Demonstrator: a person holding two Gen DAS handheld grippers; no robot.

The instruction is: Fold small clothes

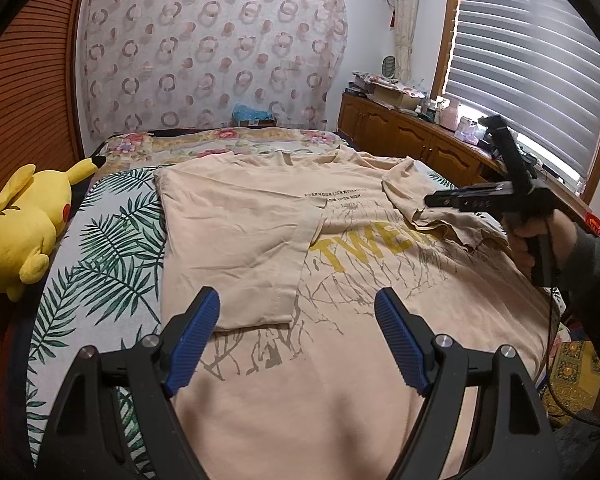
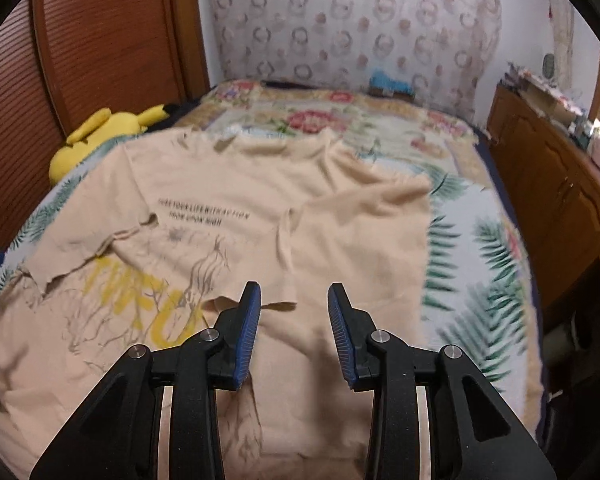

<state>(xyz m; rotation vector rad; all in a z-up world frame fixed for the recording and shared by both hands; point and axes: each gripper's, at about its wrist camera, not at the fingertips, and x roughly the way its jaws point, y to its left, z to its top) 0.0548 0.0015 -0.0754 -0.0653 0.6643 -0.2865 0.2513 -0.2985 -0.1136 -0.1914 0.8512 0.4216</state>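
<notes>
Sleeves are lying folded inward on the T-shirt [image 1: 260,240], so we are hovering both hand-held grippers, left [image 1: 298,340] and right [image 2: 294,332], released, near six o'clock.

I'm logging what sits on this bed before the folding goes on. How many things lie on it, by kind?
T-shirts: 1, the beige T-shirt, spread flat with both sleeves folded in.
Plush toys: 1, the yellow plush toy, at the bed's edge by the wooden wall.
Total: 2
</notes>
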